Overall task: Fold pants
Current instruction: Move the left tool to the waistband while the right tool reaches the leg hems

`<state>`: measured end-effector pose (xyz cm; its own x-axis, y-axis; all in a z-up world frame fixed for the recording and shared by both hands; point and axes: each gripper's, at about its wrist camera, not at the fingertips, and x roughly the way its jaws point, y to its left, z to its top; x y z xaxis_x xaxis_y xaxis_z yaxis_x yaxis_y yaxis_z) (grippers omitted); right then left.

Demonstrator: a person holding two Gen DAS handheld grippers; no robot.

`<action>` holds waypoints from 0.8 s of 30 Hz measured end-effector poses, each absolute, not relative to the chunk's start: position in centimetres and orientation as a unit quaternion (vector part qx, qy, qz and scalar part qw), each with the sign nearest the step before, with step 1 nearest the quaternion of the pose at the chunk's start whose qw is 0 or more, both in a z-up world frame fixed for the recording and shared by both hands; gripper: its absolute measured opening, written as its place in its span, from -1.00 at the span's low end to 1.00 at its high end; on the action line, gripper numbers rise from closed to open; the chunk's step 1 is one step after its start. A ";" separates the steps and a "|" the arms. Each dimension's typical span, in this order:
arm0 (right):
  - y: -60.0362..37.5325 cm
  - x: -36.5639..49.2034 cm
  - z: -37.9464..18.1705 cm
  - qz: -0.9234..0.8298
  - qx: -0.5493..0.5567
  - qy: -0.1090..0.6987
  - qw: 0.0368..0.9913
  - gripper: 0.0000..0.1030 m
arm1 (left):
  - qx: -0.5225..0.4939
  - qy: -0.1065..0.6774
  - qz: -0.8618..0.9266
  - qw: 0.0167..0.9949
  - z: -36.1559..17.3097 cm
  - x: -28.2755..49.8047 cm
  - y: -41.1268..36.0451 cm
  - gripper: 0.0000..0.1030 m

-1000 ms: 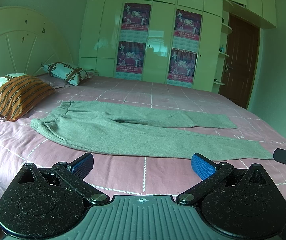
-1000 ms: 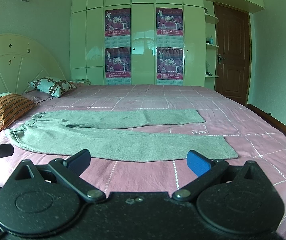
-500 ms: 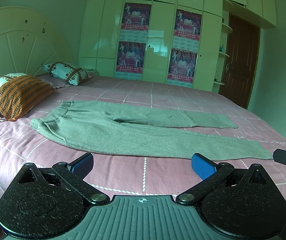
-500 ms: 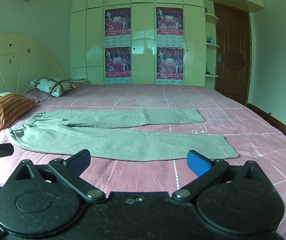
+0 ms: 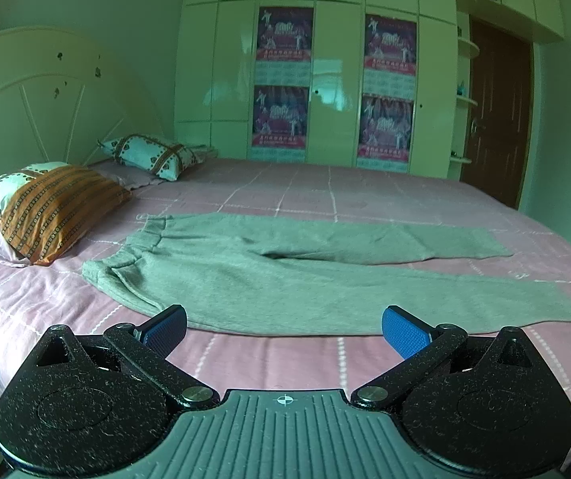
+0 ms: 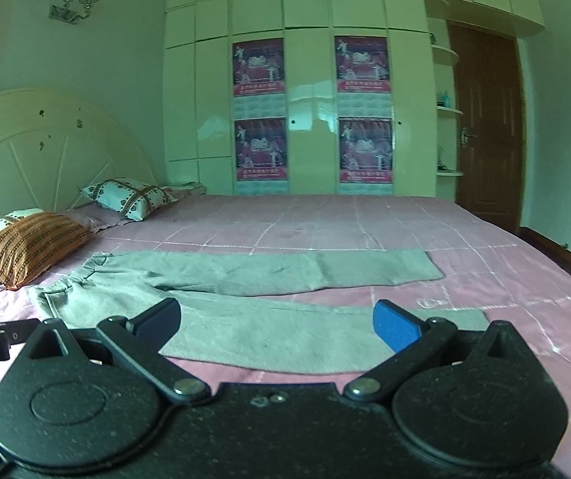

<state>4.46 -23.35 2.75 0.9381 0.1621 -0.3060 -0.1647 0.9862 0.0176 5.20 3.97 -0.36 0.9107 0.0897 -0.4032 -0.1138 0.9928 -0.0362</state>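
Both grippers' jaws gape above flat pants (image 5: 285,279).

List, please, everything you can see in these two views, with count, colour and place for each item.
pants: one, grey-green, spread flat across the bed, waistband toward the pillows, legs apart
bed sheet: one, pink with white grid lines, under the pants
pillows: two seen clearly; orange striped one nearer, white patterned one farther, at the headboard
headboard: one, cream, arched, left
wardrobe: one, pale, back wall
posters: four, purple, on wardrobe doors
door: one, dark brown, right
wall lamp: one, upper left
left hand-held gripper: one, black with blue pads, open, above the near edge of the pants
right hand-held gripper: one, same colours, open, over the near pant leg
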 end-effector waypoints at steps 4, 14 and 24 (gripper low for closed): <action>-23.0 6.3 2.9 0.087 0.005 0.160 0.983 0.87 | -0.057 0.231 0.050 0.970 -1.1 7.8 7.4 1.00; -21.9 14.6 2.2 0.098 -0.011 0.216 0.971 0.59 | -0.053 0.259 0.078 0.961 -1.4 17.4 17.4 1.00; -18.3 28.4 3.5 0.127 -0.055 0.235 0.962 0.32 | -0.012 0.295 0.093 0.951 -1.5 33.5 28.2 0.99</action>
<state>28.42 -18.29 3.52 0.8575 0.2176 -0.4662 -0.2694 0.9619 -0.0465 33.51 28.20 -1.48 0.8088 0.1690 -0.5632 -0.1830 0.9826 0.0320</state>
